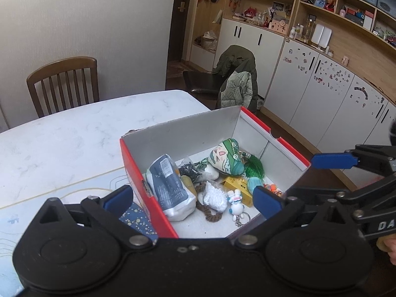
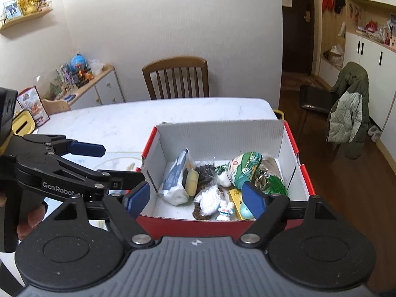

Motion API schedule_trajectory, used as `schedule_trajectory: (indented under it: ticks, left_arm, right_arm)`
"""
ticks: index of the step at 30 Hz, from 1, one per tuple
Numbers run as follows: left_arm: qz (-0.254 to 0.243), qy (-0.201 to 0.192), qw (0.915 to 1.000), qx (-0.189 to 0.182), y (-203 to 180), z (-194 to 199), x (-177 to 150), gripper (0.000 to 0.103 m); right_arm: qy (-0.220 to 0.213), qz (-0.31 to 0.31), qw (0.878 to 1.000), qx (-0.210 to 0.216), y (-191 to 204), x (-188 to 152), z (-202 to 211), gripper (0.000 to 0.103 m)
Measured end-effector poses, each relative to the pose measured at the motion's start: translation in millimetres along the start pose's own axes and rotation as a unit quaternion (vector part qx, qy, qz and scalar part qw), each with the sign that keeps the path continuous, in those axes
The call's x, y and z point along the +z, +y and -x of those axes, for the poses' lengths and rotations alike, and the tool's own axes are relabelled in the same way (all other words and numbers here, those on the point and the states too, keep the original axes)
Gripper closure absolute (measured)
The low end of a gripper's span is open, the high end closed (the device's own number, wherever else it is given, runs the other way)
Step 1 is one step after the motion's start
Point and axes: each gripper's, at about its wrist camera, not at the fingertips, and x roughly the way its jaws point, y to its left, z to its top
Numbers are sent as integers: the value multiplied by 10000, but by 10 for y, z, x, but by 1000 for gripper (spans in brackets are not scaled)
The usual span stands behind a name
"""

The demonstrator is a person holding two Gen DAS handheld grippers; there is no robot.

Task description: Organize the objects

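A red shoebox (image 1: 137, 170) (image 2: 198, 227) with a white inside stands open on the white marble table (image 1: 74, 136) (image 2: 118, 118). It holds a grey-white packet (image 1: 168, 185) (image 2: 177, 173), a green plush doll (image 1: 226, 157) (image 2: 243, 169), a yellow carton (image 1: 236, 184), a white bead pouch (image 1: 214, 195) (image 2: 210, 199), a small white figure keychain (image 1: 236, 201) (image 2: 225, 210) and a brown cord. My left gripper (image 1: 193, 199) (image 2: 111, 163) is open over the box's near left corner. My right gripper (image 2: 195, 200) (image 1: 319, 175) is open above the front wall. Neither holds anything.
A blue gold-dotted cloth (image 1: 138, 220) lies outside the box's left wall on a pale mat (image 1: 37, 212). A wooden chair (image 1: 64, 84) (image 2: 177, 78) stands at the far table edge. A black chair with a green jacket (image 1: 237, 79) (image 2: 346, 106) and white cabinets (image 1: 309, 94) are to the right.
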Motion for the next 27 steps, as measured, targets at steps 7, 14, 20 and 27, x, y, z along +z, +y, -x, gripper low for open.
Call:
schedule_trajectory:
  ticks: [7,14,20,27]
  left_arm:
    - [-142,-73,9999,-43,3,120,-82,0]
    - [-249,-155,9995,-66,-25,216,-186,0]
    - [-350,-184,9992,52,-16,255,-234,0]
    - [-376,-190,9991,43,19,281,-253,1]
  right_arm:
    - [-334,-133,9994,-13,64,-132,165,10]
    - [-433,-305,9986,-74,109,-223,264,7]
    - [-445,-462,9977,-203,142,-257,286,7]
    - [-450,-589,9969,-250,184,-298,317,7]
